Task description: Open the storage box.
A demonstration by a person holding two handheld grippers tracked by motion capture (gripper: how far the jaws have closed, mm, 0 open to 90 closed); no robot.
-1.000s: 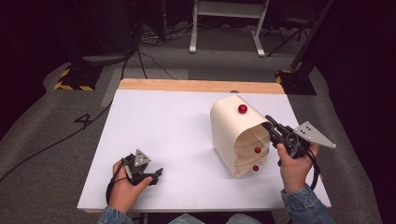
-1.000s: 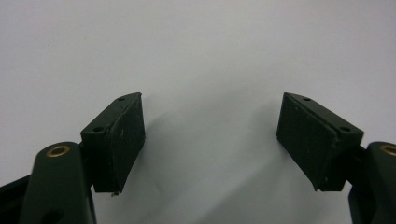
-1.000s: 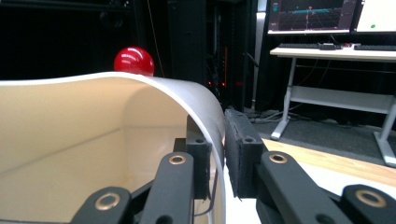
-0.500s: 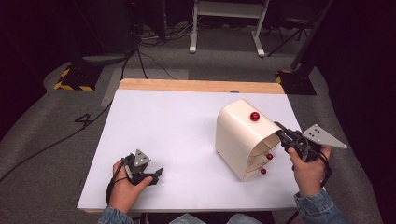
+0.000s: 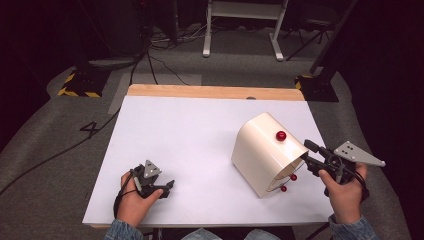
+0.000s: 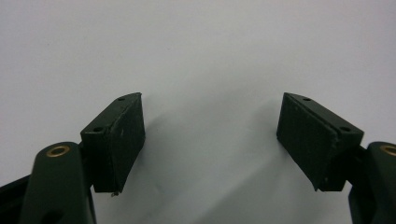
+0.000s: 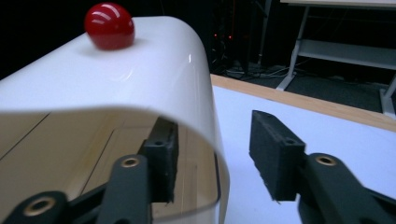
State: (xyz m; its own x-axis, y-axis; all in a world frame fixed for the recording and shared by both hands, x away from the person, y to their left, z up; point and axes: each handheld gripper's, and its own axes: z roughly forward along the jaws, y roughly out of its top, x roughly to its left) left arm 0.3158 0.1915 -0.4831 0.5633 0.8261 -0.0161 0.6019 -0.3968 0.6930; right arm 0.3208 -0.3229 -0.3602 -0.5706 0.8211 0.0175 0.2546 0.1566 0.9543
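The right gripper (image 5: 306, 161), jaws straddling the cream cabinet's (image 5: 265, 150) curved shell without clamping it, has tipped it toward 10 o'clock; left gripper (image 5: 166, 186) rests wide open, empty.

Only one mark reads here: what looks like a "4" (image 5: 90, 128) on the grey floor (image 5: 60, 150), at nine o'clock from the table (image 5: 200, 130).

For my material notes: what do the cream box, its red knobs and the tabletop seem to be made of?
Box: curved cover looks like glossy cream plastic or lacquer, given its highlights; the inside looks like pale wood with plank lines.
Knobs: glossy red, painted wood or plastic; can't tell which.
Tabletop: matte white sheet, with a light wood edge at the far side.
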